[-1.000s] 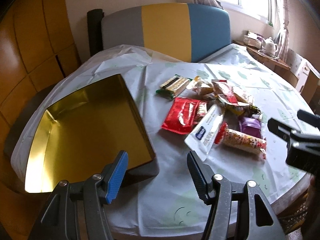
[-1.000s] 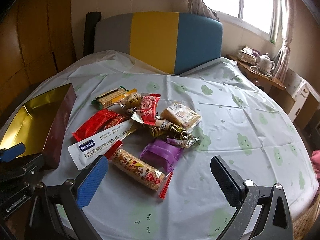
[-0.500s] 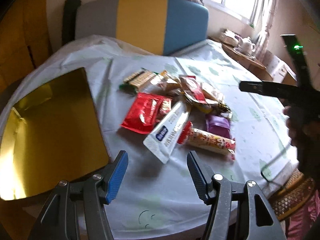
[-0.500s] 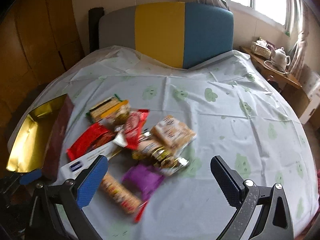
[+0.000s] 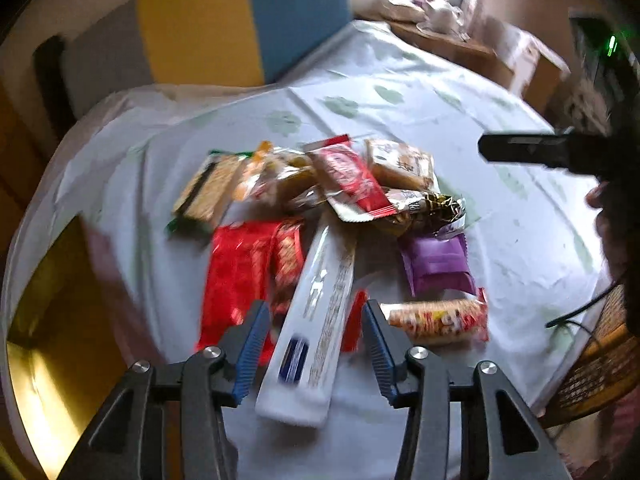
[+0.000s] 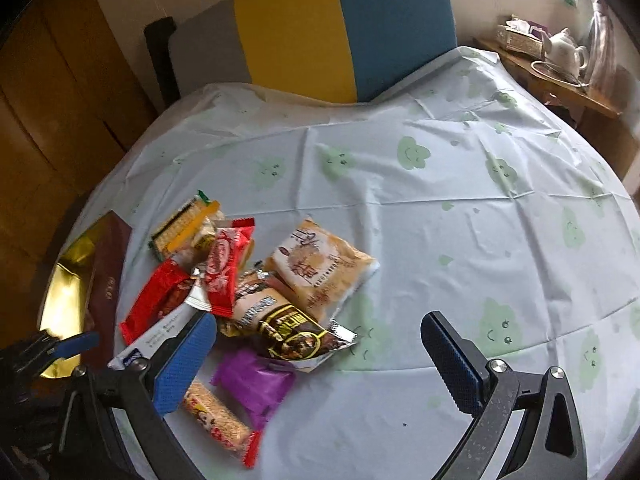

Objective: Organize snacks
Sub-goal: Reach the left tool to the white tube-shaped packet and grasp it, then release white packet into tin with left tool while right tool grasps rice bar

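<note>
My left gripper (image 5: 314, 346) has swung from the gold box (image 5: 52, 320) to the snack pile; its jaws have just been narrowing, unclenched, around the long white packet (image 5: 316, 320). The box looks empty. My right gripper (image 6: 320, 360) hangs released beyond the snacks.

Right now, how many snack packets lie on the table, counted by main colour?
Red packets: 2
Purple packet: 1
White packet: 1
Beige packet: 1
Brown-and-gold packet: 1
Green-edged cracker packet: 1
Orange-striped clear packet: 1
Red-ended cracker roll: 1
Total: 9 visible; some may lie hidden.
</note>
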Motion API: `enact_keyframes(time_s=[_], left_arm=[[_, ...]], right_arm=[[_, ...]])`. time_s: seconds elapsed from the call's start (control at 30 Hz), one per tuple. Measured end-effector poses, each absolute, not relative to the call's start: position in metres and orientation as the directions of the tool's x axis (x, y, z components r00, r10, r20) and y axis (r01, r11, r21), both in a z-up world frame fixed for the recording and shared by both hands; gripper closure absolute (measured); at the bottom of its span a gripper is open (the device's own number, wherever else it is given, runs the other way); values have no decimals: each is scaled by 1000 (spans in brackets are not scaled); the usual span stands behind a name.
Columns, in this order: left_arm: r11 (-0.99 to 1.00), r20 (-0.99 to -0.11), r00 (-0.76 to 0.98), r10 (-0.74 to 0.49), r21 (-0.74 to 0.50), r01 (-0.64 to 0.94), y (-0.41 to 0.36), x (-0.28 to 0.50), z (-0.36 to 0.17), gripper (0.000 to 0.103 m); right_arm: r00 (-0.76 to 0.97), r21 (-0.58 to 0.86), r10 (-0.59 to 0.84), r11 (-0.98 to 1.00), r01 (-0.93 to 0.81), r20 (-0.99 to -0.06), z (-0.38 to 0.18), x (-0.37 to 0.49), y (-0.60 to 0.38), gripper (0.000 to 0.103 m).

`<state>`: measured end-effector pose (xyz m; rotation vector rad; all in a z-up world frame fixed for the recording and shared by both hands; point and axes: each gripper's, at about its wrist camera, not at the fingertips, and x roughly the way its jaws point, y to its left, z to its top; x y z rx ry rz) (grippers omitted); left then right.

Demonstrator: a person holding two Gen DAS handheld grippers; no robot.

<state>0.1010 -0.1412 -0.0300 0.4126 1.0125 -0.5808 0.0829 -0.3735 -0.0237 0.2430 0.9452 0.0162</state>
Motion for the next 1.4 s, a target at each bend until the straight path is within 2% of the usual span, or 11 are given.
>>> enact_keyframes(time_s=[0.3,0.37,0.4,0.53,0.67,0.93,1.1,1.23,1.3,1.33,1.4], left_arm=[[692,-906,391,-162,178,700,-190,127,-68,55],[674,-889,428,-163,216,706,-193,126,-70,69],[684,-883,433,-182,203,701,-194,127,-69,73],[735,-854,455,-251,137,664,-176,121,-58,77],[777,-816,475,-329,52,627,-151,104,-43,78],[827,-758,469,-454,-163,538,-100,83,-25,77],[845,-734,490,-469,-212,491,-70,74,-17,77],[868,-704,540,-462,-233,439,-38,73,-1,77],[888,-694,566,-445,-259,380,-16,80,5,77],[898,-692,579,-431,-268,348,-4,84,8,77],[919,-698,599,-392,-276,280,16,93,9,77]], right_arm=[[596,268,144,956,123,-790,-18,83,-385,0],[595,270,147,955,123,-790,-18,84,-385,0],[594,271,148,955,123,-791,-18,84,-386,0],[602,257,134,958,123,-787,-17,83,-385,2],[596,228,99,963,145,-797,-19,84,-388,19],[536,187,103,977,104,-838,-35,90,-375,23],[503,153,113,987,39,-857,-47,93,-354,32],[493,177,150,984,8,-857,-54,97,-341,45],[485,180,157,984,1,-860,-56,100,-338,51],[482,176,158,984,-6,-862,-57,100,-337,58],[453,226,233,972,-70,-860,-56,100,-333,59]])
